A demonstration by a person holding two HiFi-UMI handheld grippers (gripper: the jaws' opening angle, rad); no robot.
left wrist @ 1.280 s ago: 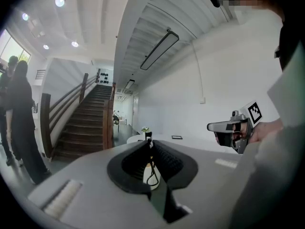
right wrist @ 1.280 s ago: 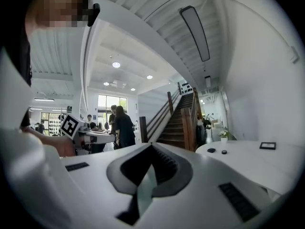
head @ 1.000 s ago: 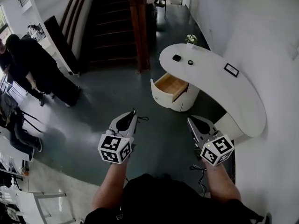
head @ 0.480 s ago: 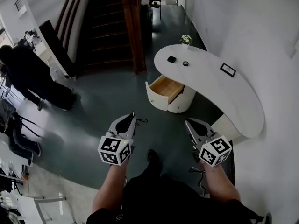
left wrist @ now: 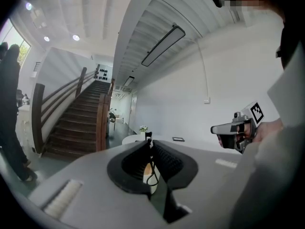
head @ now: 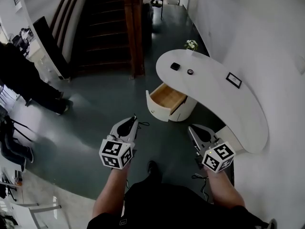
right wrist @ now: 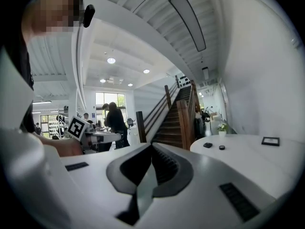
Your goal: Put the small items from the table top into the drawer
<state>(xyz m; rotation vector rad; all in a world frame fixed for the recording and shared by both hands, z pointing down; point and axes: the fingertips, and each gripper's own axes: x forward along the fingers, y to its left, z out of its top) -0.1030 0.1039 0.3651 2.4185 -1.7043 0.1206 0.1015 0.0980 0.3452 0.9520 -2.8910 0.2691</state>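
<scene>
We are standing on the dark floor (head: 95, 109), holding a gripper in each hand, both well apart from the white curved table (head: 214, 104) on the right of the scene. The left gripper (head: 134, 119) is pointing toward the far side, and its jaws are pressing together with nothing between them. The right gripper (head: 190, 128) is pointing the same way, near the table's near end, and its jaws are likewise meeting at the tips and holding nothing.

The wooden drawer (head: 167, 97) is standing open under the table's far end, pulled out to the left. The task's things are lying on the table top just beyond it: a small black square item (head: 175, 66) and, just to its right, a small round dark item (head: 190, 72). Further right a black-framed flat object (head: 234, 79) is lying on the table top, and a small pot of white flowers (head: 191, 45) is sitting at the far edge.

A wooden staircase (head: 109, 27) is rising on the far side, and a person in dark clothes (head: 24, 75) is standing at the far left.
</scene>
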